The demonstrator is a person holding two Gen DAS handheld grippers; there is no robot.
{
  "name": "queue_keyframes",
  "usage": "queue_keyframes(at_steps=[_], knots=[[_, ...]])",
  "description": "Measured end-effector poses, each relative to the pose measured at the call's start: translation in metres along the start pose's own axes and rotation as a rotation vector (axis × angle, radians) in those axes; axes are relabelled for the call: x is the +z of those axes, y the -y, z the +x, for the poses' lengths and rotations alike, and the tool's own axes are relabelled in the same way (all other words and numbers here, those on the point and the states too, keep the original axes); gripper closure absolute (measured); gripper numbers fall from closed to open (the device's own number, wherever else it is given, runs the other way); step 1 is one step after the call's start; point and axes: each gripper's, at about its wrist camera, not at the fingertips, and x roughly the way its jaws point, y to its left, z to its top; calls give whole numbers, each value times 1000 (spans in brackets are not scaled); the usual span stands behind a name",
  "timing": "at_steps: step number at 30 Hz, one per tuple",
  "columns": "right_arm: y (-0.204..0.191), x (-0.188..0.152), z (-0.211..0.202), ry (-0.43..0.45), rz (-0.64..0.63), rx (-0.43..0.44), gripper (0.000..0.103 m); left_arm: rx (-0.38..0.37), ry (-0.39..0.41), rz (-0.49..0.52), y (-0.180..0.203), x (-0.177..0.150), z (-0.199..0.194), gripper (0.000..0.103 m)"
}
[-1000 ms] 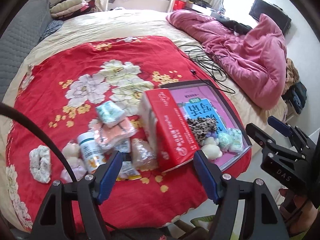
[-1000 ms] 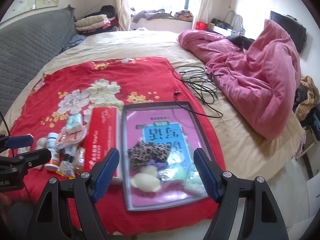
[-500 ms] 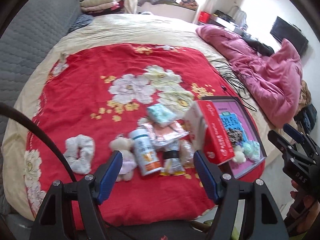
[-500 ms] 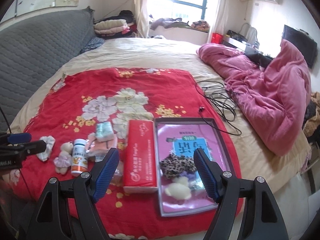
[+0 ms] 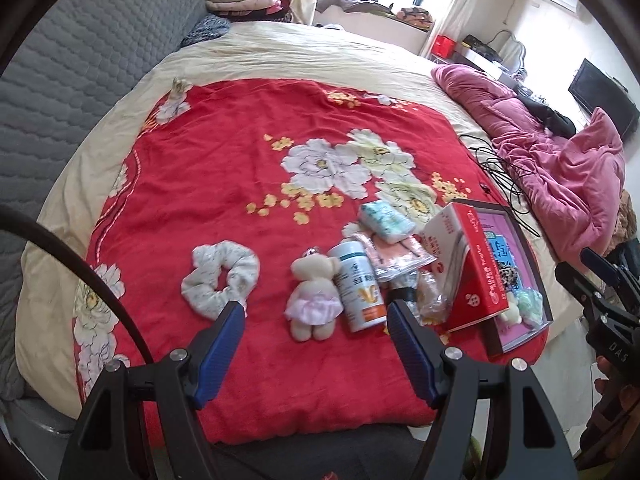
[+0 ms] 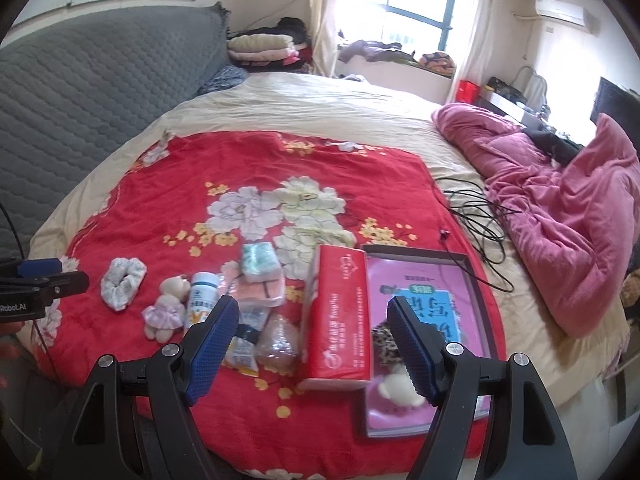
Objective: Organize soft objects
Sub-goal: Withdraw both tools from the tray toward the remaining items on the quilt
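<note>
left gripper (image 5: 314,330): jaws wide apart, nothing in them, hanging over the near edge of the red blanket (image 5: 224,184)

right gripper (image 6: 312,326): spread open too, empty, sitting above the clutter on the same blanket

scrunchie (image 5: 220,278): white fabric ring, lying just past the left gripper's left fingertip, not touching it; in the right view it's the item furthest left (image 6: 122,282), well apart from that gripper

teddy bear (image 5: 314,294): little plush in a pink skirt, lying on its back pretty much dead centre between the left gripper's fingers, a bit beyond the tips; touching the bottle on its right

bottle (image 5: 358,286): white with an orange label, lying on its side, just beyond the left gripper's right fingertip

tissue pack (image 5: 386,222): pale teal and white, further back, resting on a pink packet (image 5: 398,256)

red box (image 6: 338,318): long carton between the right gripper's fingers in that view, lying alongside the tray

tray (image 6: 472,276): dark-rimmed with a pink liner, partly behind the right gripper's right finger; a leopard-print fabric piece (image 6: 386,346) and a small cream plush (image 6: 396,388) are inside
</note>
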Motion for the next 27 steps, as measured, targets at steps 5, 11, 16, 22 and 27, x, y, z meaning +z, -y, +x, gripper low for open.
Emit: queue_keyframes(at_steps=[5, 11, 16, 22, 27], knots=[[-17, 2, 14, -23, -22, 30, 25, 10, -11, -14, -16, -7, 4, 30], [-39, 11, 51, -65, -84, 54, 25, 0, -31, -44, -31, -9, 17, 30], [-53, 19, 91, -113, -142, 66, 25, -3, -48, -60, -42, -7, 33, 30], [-60, 25, 138, -174, -163, 87, 25, 23, -100, -82, -61, -6, 58, 30], [-65, 24, 170, -216, -188, 92, 25, 40, -128, -111, -76, -6, 76, 30]])
